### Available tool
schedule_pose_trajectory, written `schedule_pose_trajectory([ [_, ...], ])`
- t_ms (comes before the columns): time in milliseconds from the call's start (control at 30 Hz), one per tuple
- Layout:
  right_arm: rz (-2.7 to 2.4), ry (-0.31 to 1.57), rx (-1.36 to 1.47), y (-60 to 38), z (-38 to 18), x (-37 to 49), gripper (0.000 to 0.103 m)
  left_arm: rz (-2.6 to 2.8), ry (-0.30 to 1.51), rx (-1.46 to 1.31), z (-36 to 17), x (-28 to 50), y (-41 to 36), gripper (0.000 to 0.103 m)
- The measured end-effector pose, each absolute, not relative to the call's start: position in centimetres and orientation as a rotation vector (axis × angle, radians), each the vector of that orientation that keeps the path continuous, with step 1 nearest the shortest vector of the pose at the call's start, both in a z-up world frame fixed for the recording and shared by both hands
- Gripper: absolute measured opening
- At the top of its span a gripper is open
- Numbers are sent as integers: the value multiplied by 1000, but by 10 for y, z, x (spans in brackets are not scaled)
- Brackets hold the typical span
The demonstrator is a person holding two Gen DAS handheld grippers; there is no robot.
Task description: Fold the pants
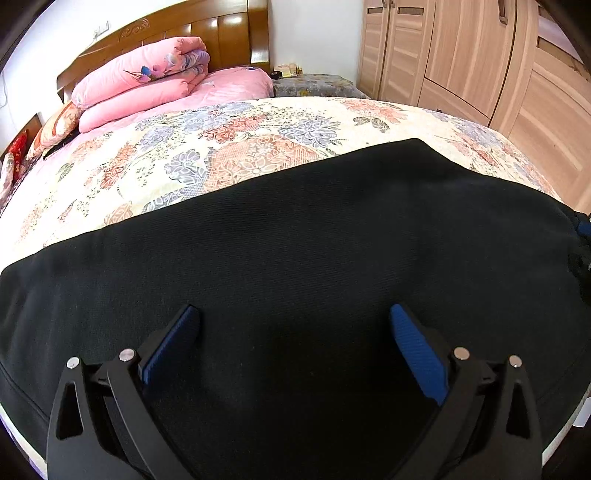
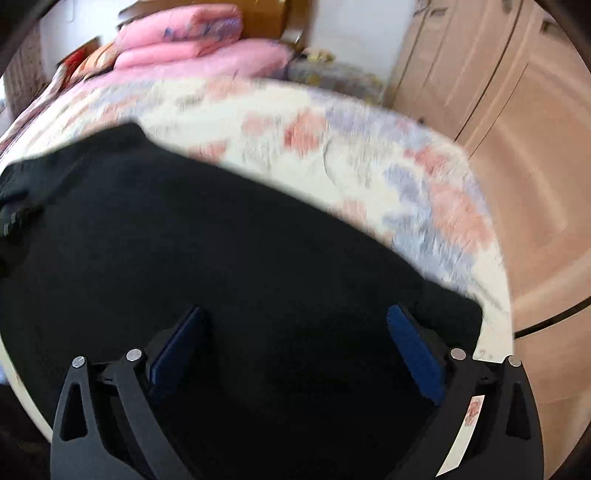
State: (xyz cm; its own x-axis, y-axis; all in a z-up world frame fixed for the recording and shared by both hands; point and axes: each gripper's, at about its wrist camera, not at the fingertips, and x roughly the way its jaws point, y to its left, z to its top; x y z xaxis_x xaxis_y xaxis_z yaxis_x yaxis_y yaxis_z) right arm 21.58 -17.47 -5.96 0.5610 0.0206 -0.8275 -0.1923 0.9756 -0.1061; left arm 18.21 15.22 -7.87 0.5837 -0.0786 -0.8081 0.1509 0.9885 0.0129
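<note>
Black pants [image 1: 295, 251] lie flat across the near part of a bed with a floral cover [image 1: 229, 147]. My left gripper [image 1: 293, 314] hovers just above the cloth, open, its blue pads [image 1: 417, 354] wide apart with nothing between them. In the right wrist view, which is blurred, the same black pants [image 2: 207, 251] fill the lower left. My right gripper [image 2: 295, 314] is open over them near their right end, close to the bed's corner. A dark piece of the other gripper [image 2: 14, 214] shows at the left edge.
Folded pink quilts [image 1: 147, 81] and pillows sit at the head of the bed by a wooden headboard [image 1: 207, 29]. A light wooden wardrobe [image 1: 461, 55] stands to the right. A covered nightstand [image 1: 314, 85] with small items is beside the bed. Wooden floor [image 2: 546, 258] lies right of it.
</note>
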Motion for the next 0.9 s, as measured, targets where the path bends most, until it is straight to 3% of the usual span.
schedule_pose_trajectory([
  [100, 239, 930, -156, -141, -50, 217, 96, -135, 938, 83, -79, 182, 153, 102],
  [267, 305, 975, -228, -85, -80, 229, 97, -135, 933, 75, -78, 181, 152, 102],
  [633, 178, 1033, -166, -101, -76, 221, 98, -141, 927, 40, -74, 178, 155, 101],
  [800, 411, 942, -141, -35, -44, 227, 98, -67, 785, -3, -28, 161, 204, 102],
  [900, 547, 935, -211, 22, -46, 236, 98, 100, 849, 39, -33, 177, 256, 101],
])
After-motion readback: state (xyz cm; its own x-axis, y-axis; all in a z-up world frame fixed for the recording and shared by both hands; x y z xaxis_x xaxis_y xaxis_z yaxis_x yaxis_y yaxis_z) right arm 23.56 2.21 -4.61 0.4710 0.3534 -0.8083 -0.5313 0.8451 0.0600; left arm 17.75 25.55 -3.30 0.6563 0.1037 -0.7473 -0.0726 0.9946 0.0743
